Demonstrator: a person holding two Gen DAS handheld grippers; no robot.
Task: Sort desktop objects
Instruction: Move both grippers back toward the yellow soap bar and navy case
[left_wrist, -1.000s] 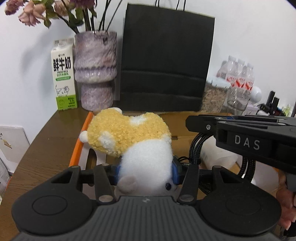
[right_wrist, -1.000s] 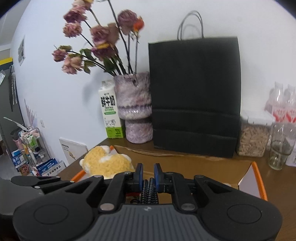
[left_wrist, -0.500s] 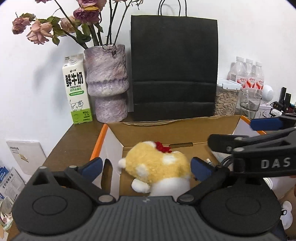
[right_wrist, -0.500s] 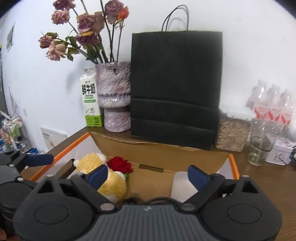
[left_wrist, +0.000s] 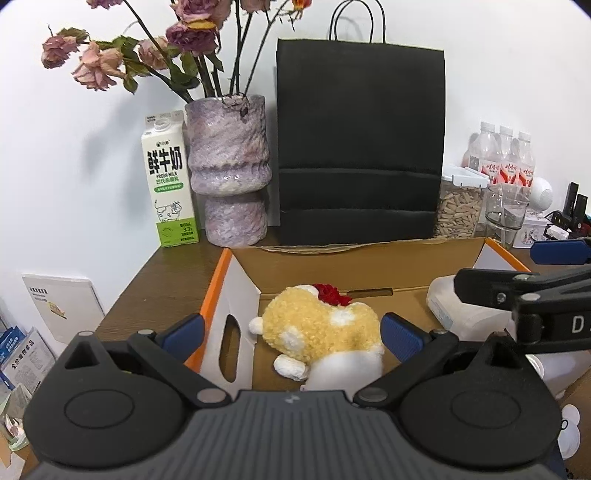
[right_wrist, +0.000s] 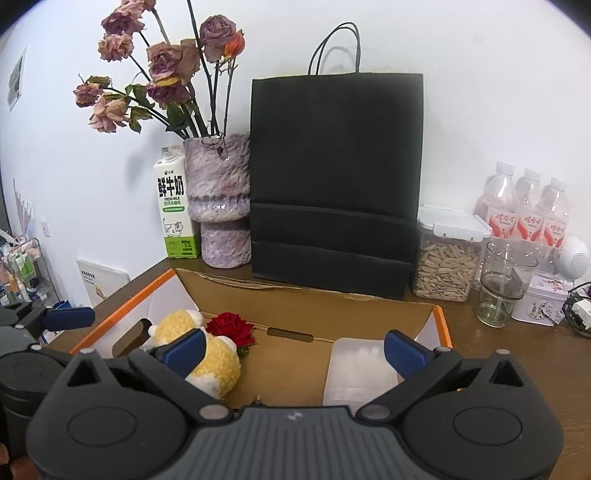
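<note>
1. Left gripper (left_wrist: 291, 332) – fingers spread wide, released, nothing between the blue pads (left_wrist: 400, 335). Right gripper (right_wrist: 293, 349) – same, splayed and empty.
2. Fluffy yellow-and-white plush toy (left_wrist: 319, 328) lies on its side on the floor of the open cardboard box with orange-edged flaps (left_wrist: 216, 282), at the box's left end, just beside the white side wall.
3. A small red fabric rose (right_wrist: 232, 326) sits touching the plush on its far side; a translucent white plastic container (right_wrist: 360, 369) lies at the box's right end, well apart from the plush.
4. Key relation – the plush sits directly ahead of and below the left fingers, centred in their gap; its long axis runs roughly left-right, across the fingers. From the right gripper it lies off to the left, behind the left pad.
5. Judgement: plush looks placed. Left is nearer it, right nearer the container; no unsorted desk object clearly visible to either view.
</note>
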